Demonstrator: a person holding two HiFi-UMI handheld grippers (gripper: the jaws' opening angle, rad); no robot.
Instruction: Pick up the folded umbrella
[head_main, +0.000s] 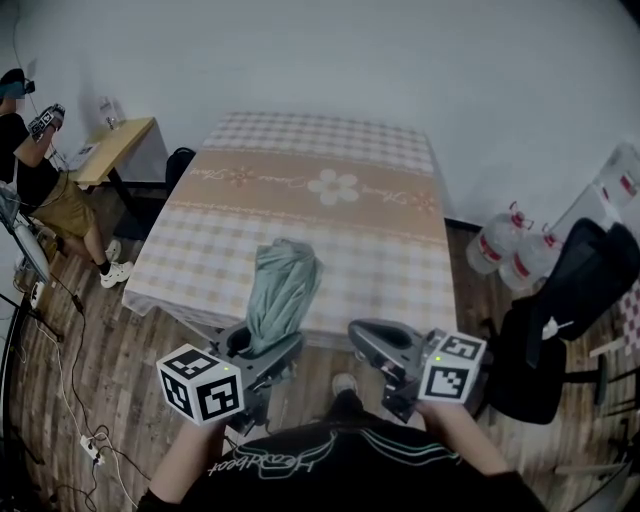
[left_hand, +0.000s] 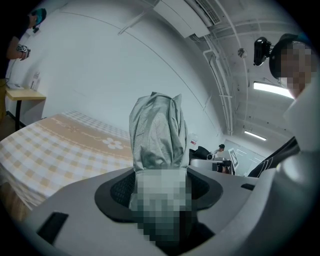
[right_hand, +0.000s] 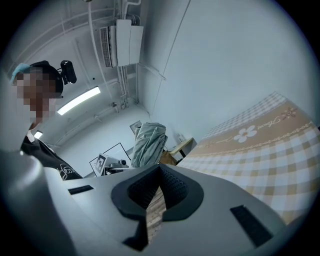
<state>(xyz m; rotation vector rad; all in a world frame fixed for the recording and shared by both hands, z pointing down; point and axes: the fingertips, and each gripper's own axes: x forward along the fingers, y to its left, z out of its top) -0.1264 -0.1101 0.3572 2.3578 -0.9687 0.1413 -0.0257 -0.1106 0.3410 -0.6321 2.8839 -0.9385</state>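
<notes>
The folded umbrella (head_main: 283, 290) is a grey-green bundle of fabric, held up over the near edge of the table (head_main: 330, 215), which has a beige checked cloth. My left gripper (head_main: 262, 352) is shut on the umbrella's lower end. In the left gripper view the umbrella (left_hand: 157, 132) stands up between the jaws of that gripper (left_hand: 159, 187), and its lower part is hidden by a mosaic patch. My right gripper (head_main: 375, 345) hangs to the right of the umbrella, shut and holding nothing. In the right gripper view the right gripper (right_hand: 159, 172) has its pads together, with the umbrella (right_hand: 150, 145) off to its left.
A seated person (head_main: 35, 170) is at a small wooden desk (head_main: 112, 148) at the far left. Large water bottles (head_main: 515, 250) and a black chair (head_main: 570, 310) stand at the right. Cables and a power strip (head_main: 90, 450) lie on the wooden floor at the lower left.
</notes>
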